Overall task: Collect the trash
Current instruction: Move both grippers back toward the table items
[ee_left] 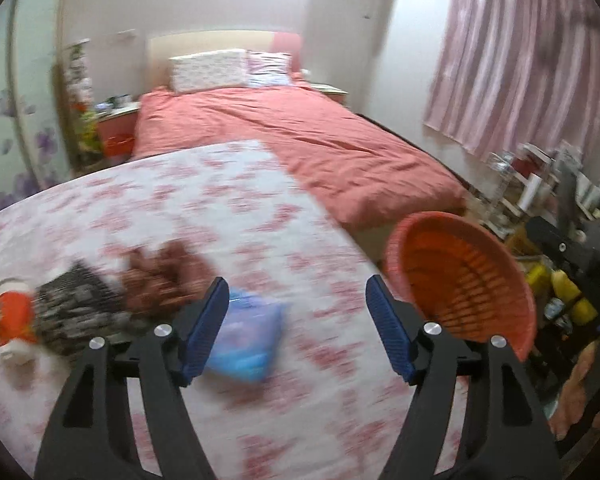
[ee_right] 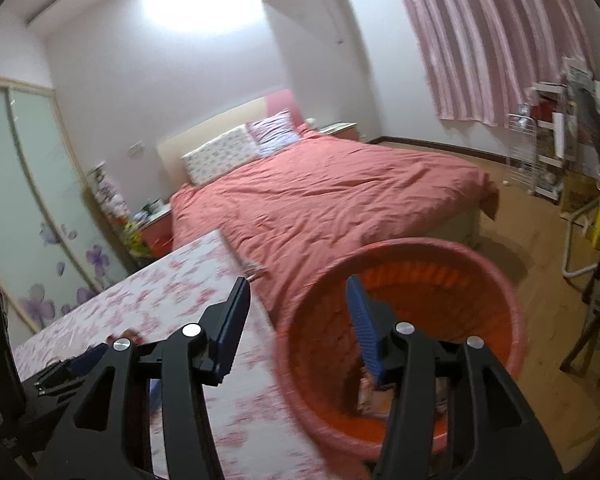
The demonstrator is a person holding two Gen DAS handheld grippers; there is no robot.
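- Left wrist view showed the left gripper point(ee_left: 296, 304) with its blue-padded jaws spread wide and nothing between them; it touched no object.
- Trash lay on the table covered with a pink floral cloth point(ee_left: 220, 200): a crumpled blue plastic packet point(ee_left: 248, 344) just beyond the left finger, a brown crumpled wrapper point(ee_left: 160, 280), a dark patterned packet point(ee_left: 76, 308) and a red-and-white cup-like container point(ee_left: 12, 316) further left. Blur hid finer detail.
- A round orange woven-plastic basket point(ee_left: 464, 280) stood off the table's right edge.
- The right gripper point(ee_right: 300, 320) was released, jaws partly apart and empty, poised over the basket point(ee_right: 420, 276). Some items were visible at the basket's bottom, too unclear to identify.
- Judged step: between collections, with both tools empty and several pieces still on the table.
- Judged next move: lower the left gripper onto the blue packet, straddle it with both pads, close, then carry it across to the basket.
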